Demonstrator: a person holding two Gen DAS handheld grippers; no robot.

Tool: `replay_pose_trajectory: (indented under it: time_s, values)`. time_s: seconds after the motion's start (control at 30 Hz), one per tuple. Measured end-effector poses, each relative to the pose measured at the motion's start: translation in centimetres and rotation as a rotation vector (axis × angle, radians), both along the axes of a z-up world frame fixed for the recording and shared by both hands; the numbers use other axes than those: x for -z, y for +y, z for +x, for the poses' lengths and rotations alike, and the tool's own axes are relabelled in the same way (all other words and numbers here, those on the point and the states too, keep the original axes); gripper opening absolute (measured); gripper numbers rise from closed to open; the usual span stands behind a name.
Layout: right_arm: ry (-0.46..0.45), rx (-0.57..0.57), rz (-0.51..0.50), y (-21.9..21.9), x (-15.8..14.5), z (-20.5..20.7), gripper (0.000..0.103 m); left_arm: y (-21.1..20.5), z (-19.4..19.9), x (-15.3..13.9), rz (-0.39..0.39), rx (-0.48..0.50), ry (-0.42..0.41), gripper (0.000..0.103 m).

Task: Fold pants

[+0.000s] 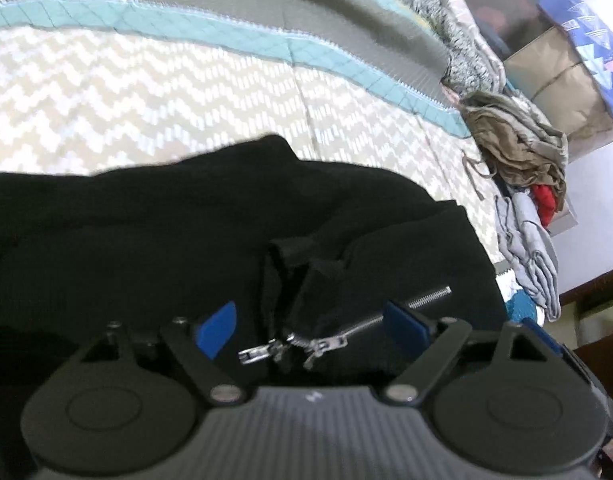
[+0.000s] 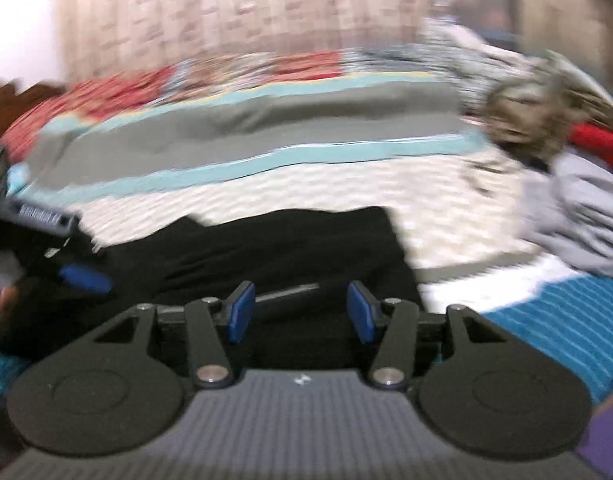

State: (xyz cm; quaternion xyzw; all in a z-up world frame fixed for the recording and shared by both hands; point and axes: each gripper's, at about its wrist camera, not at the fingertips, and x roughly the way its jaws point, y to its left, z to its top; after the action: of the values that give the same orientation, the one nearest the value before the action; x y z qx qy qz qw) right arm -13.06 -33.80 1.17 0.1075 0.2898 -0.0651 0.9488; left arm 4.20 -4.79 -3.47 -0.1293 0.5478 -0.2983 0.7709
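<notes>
The black pants (image 1: 210, 232) lie bunched on the bed, on a bedspread (image 1: 146, 92) with a pale zigzag pattern and a teal band. The cloth is dark and matte, rumpled into soft folds, with a metal zipper (image 1: 330, 340) lying open across it, its teeth and pulls shining. The left gripper (image 1: 312, 326) hovers right over the zipper, jaws wide and gripping nothing. The right gripper (image 2: 300, 312) sits over the pants' near edge, jaws partly apart and empty. A pile of clothes (image 1: 522, 160) lies beside the pants.
</notes>
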Motion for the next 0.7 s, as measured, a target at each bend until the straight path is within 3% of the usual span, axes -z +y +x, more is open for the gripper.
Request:
replay_pose_trajectory:
  time_s: [0.07,0.17,0.2,0.23,0.27,0.3,0.4,0.47,0.53,0.6,0.63,0.67,0.7]
  values:
    - [0.009,0.061,0.017,-1.6,0.8,-0.6,0.054,-1.5,-0.1,0.8,0.031,0.014,-0.002,0.050]
    - [0.066,0.134,0.065,-3.2,2.9,0.2,0.054,-2.9,-0.8,0.8,0.112,0.044,-0.112,0.028]
    - [0.092,0.142,0.101,-3.7,4.0,0.5,0.050,-3.0,-0.9,0.4,0.110,0.049,-0.130,0.026]
    - [0.124,0.150,0.143,-4.3,4.9,0.5,0.032,-3.0,-0.9,-0.1,0.100,0.057,-0.146,0.020]
    - [0.132,0.160,0.164,-4.3,5.3,0.4,0.027,-3.0,-1.0,-0.7,0.082,0.066,-0.167,0.018]
    - [0.102,0.173,0.159,-4.1,5.2,0.1,0.019,-3.2,-1.1,-1.4,0.065,0.076,-0.188,0.018]
    - [-0.068,0.231,0.071,-2.6,3.0,-1.8,0.017,-3.9,-1.8,-3.3,0.011,0.110,-0.290,0.017]
    - [-0.124,0.275,0.032,-2.5,2.4,-2.6,0.017,-4.6,-2.3,-3.8,-0.016,0.126,-0.339,0.017]
    - [-0.107,0.310,0.003,-2.2,3.3,-2.6,0.017,-5.3,-2.3,-3.1,-0.009,0.138,-0.352,0.017]
    - [-0.008,0.319,0.019,-2.2,5.4,-1.9,0.017,-6.3,-1.7,-0.6,0.128,0.142,-0.327,0.020]
    - [0.041,0.328,0.039,-2.2,6.5,-1.7,0.019,-6.5,-1.3,0.7,0.200,0.134,-0.293,0.032]
    - [0.031,0.333,0.064,-2.4,7.0,-1.8,0.022,-6.0,-1.0,1.7,0.205,0.113,-0.267,0.034]
    - [0.019,0.341,0.082,-2.4,6.8,-2.1,0.024,-5.3,-0.9,1.8,0.158,0.091,-0.258,0.034]
